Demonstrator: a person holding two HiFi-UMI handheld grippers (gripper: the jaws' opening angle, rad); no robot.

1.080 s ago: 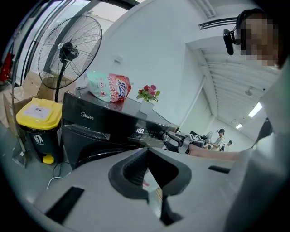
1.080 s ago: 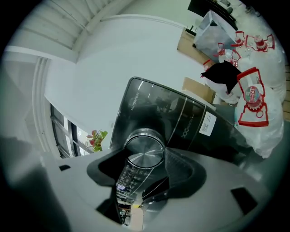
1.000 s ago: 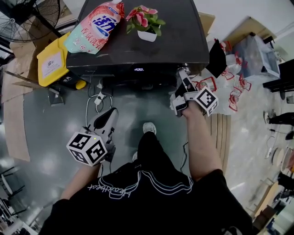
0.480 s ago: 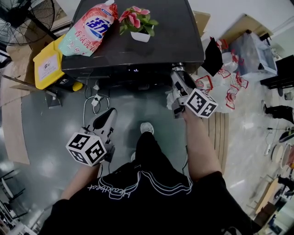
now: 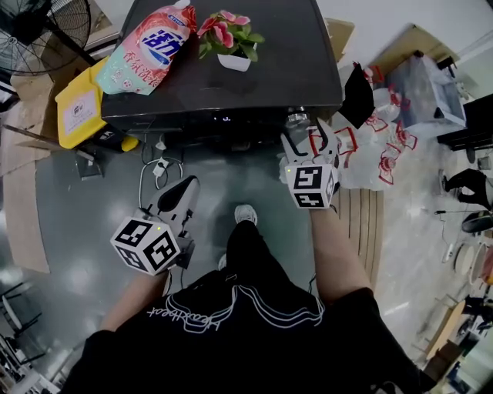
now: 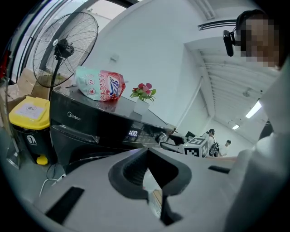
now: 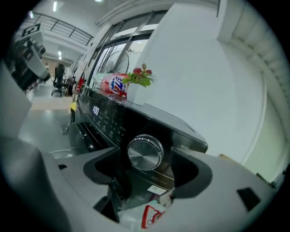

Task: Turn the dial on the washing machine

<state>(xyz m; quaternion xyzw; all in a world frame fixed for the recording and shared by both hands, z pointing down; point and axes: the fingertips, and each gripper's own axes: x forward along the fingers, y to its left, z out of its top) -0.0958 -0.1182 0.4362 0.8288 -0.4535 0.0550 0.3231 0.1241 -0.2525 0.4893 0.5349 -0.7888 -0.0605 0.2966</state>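
Note:
The black washing machine point(image 5: 231, 85) stands ahead, with its silver dial point(image 5: 295, 118) at the right end of the front panel. My right gripper point(image 5: 306, 138) is at the dial, one jaw to each side. In the right gripper view the dial point(image 7: 145, 153) sits between the jaws of the right gripper point(image 7: 147, 168) with a gap on both sides; the jaws have just been opening and stand open. My left gripper point(image 5: 177, 196) hangs low and left, away from the machine. In the left gripper view the left gripper point(image 6: 147, 156) is shut on nothing.
A detergent bag point(image 5: 146, 46) and a flower pot point(image 5: 229, 35) sit on the machine's lid. A yellow bin point(image 5: 79, 108) and a fan point(image 5: 42, 23) stand to the left. Cables point(image 5: 158, 165) lie on the floor. Plastic bags point(image 5: 370, 154) lie to the right.
My right gripper has rolled about a quarter turn at the dial, so its marker cube now faces up. Its jaws have spread apart. The left gripper has stayed put.

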